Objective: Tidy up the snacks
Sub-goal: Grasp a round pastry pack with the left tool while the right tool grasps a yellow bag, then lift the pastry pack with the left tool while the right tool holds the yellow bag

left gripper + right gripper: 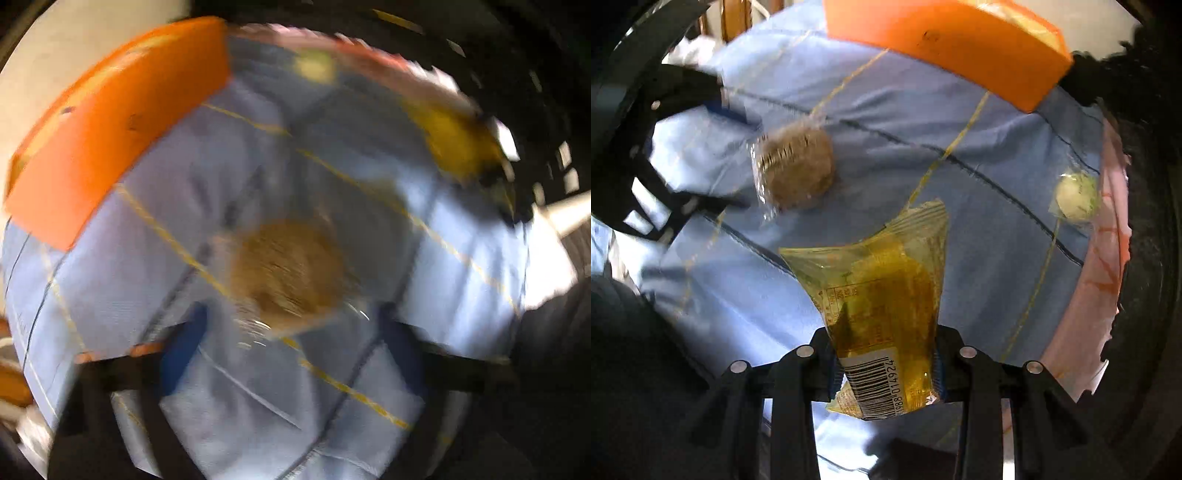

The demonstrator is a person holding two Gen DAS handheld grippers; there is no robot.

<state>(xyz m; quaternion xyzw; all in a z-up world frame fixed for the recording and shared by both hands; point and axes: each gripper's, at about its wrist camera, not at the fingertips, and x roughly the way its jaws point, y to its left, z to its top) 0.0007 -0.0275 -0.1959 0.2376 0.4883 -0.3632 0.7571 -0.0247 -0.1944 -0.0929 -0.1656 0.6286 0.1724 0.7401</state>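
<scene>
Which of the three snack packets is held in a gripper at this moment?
The yellow packet with the barcode, clamped in the right gripper. The round brown snack and the small pale green one lie loose on the blue cloth.

Cloth: the pale blue tablecloth (886, 110) under my work, crossed by thin yellow and dark lines, creased, covering nearly the whole surface I see.
Pink edge: a pale pink strip (1108, 236) runs along the cloth's right side in my right view.
</scene>
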